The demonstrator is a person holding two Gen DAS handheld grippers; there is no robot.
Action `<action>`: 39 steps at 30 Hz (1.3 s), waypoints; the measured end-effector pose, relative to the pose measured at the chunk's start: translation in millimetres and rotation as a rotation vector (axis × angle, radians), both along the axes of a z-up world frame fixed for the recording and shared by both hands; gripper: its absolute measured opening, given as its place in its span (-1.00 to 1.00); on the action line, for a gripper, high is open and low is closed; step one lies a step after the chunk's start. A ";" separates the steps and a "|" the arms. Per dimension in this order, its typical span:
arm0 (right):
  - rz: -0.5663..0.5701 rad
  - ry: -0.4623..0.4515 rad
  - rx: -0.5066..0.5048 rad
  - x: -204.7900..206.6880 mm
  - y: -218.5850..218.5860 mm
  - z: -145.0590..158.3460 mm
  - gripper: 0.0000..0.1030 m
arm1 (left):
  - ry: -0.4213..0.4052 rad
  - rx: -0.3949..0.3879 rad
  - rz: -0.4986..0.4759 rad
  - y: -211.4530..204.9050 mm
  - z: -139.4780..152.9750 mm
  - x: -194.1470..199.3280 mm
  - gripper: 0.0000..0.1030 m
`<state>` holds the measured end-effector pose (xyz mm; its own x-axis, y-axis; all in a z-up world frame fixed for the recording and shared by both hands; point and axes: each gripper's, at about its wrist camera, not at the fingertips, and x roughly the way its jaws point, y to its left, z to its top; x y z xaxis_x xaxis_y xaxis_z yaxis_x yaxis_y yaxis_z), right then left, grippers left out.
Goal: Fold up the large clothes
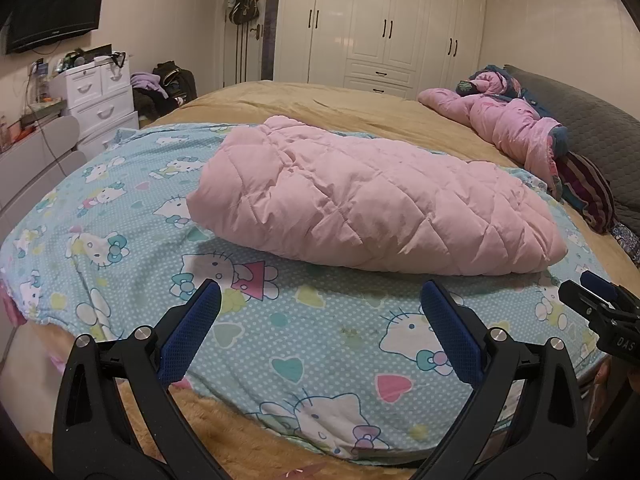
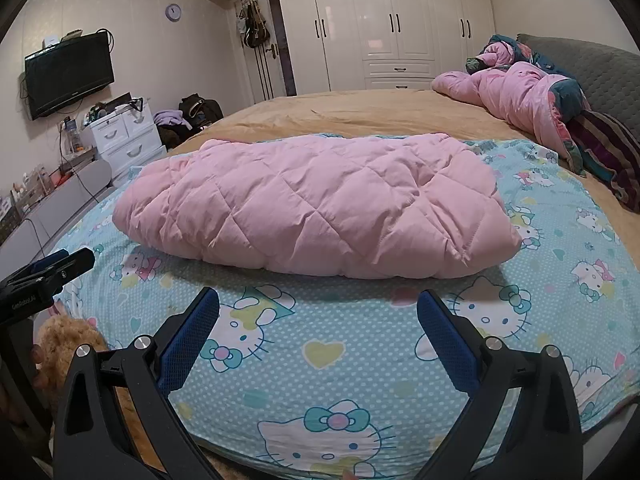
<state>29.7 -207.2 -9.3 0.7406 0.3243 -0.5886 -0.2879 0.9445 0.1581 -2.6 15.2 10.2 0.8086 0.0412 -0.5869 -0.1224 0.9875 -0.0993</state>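
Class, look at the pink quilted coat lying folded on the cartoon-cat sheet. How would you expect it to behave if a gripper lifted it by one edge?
The pink quilted coat looks puffy, so it is probably light for its bulk. Its soft creases suggest it would sag and likely unfold if lifted by one edge. The smooth shell may slip between the fingers.

The room is a bedroom with pale cream walls. A tall white wardrobe [image 2: 400,20] with dark handles fills the far wall, and beside it bags hang on a door [image 2: 256,28]. On the left wall a black television [image 2: 68,74] is mounted, and a small round purple clock [image 2: 173,12] hangs higher up. Under the television stands a white chest of drawers [image 2: 124,136] with small items on top. The bed [image 2: 360,112] has a tan cover and a grey headboard [image 2: 608,76] at its right edge.
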 end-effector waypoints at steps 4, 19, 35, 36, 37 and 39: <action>0.002 0.003 -0.001 0.0 -0.2 -0.6 0.92 | 0.001 0.000 0.000 0.9 0.1 -0.1 0.82; 0.001 0.002 -0.002 -0.9 -1.4 -1.1 0.92 | 0.002 0.002 -0.002 -0.3 0.7 0.9 0.82; 0.000 0.004 -0.004 -1.1 -2.5 -2.9 0.92 | 0.007 0.001 0.002 1.8 0.9 -2.0 0.82; -0.001 0.005 -0.007 -0.9 -2.3 -3.0 0.92 | 0.009 0.001 0.002 3.8 0.6 -3.6 0.82; -0.002 0.006 -0.008 -1.1 -2.4 -3.3 0.92 | 0.011 0.001 0.002 5.2 0.0 -4.5 0.82; -0.006 0.008 -0.007 -1.4 -3.1 -4.1 0.92 | 0.014 0.001 0.002 5.0 -1.8 -2.7 0.82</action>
<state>28.2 -210.3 -13.5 0.7376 0.3152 -0.5972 -0.2806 0.9475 0.1535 -5.3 20.2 8.4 0.8000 0.0432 -0.5985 -0.1256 0.9874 -0.0965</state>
